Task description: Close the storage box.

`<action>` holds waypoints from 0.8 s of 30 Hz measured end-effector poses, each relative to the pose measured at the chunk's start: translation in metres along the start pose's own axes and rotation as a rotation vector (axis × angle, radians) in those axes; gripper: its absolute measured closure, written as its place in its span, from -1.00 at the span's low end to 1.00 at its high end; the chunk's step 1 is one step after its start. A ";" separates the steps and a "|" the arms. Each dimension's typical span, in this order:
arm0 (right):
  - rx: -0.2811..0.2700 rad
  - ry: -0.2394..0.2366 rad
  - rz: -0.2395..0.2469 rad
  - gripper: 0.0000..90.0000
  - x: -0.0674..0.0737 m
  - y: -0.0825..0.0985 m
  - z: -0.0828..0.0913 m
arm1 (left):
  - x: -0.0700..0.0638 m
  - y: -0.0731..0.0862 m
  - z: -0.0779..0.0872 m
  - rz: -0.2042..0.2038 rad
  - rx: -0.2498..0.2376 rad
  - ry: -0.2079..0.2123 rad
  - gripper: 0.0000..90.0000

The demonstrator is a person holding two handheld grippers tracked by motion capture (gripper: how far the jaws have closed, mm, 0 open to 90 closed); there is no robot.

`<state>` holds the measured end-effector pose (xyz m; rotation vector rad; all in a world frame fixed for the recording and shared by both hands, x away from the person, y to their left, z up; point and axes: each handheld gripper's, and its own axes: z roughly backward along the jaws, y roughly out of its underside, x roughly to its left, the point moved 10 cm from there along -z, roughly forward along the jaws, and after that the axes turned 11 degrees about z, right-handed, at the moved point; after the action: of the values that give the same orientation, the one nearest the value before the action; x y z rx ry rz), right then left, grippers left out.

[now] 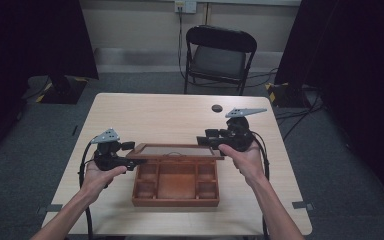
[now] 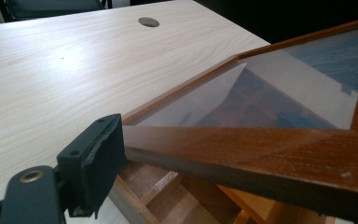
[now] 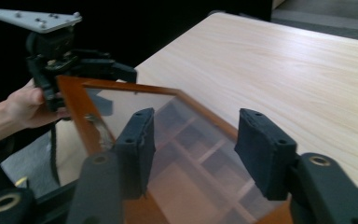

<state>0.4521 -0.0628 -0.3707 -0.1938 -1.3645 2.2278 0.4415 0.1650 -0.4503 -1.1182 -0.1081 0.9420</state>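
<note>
Both forearms reach in over the near table edge. My left gripper point(image 1: 130, 161) lies level, pointing right, jaws clamped on the left rail of the glazed lid point(image 1: 175, 150), which is held raised over the open wooden box point(image 1: 175, 186). My right gripper point(image 3: 193, 151) points left across the lid's right end, jaws apart above the glass, gripping nothing.

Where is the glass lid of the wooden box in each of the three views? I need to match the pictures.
High view: the glass lid lies centre, raised over the wooden box, between both grippers.
Left gripper view: it runs across the right half, from the near edge up to the top right.
Right gripper view: lower centre, behind the two black jaws.
Shared landmark: the pale wooden table.
</note>
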 end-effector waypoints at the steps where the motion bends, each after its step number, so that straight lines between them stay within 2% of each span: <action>1: 0.014 -0.008 0.013 0.14 0.004 0.000 -0.002 | 0.000 0.002 0.000 0.001 0.001 0.000 -0.63; 6: 0.039 -0.080 0.059 0.17 0.025 -0.005 -0.011 | 0.002 0.008 0.000 -0.010 0.019 -0.002 -0.64; 9: 0.055 -0.119 0.088 0.17 0.038 -0.008 -0.019 | 0.001 0.009 -0.001 -0.002 0.018 0.004 -0.64; 15: 0.113 -0.164 0.124 0.39 0.050 0.000 -0.036 | 0.000 0.015 -0.002 0.001 0.029 0.002 -0.64; 19: 0.123 -0.204 0.139 0.57 0.055 0.003 -0.040 | 0.000 0.017 -0.004 -0.004 0.033 -0.001 -0.64; 24: 0.139 -0.245 0.137 0.67 0.061 0.007 -0.045 | 0.000 0.022 -0.006 -0.011 0.048 -0.010 -0.65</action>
<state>0.4144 0.0007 -0.3896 0.0374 -1.3463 2.5185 0.4315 0.1630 -0.4704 -1.0680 -0.0996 0.9365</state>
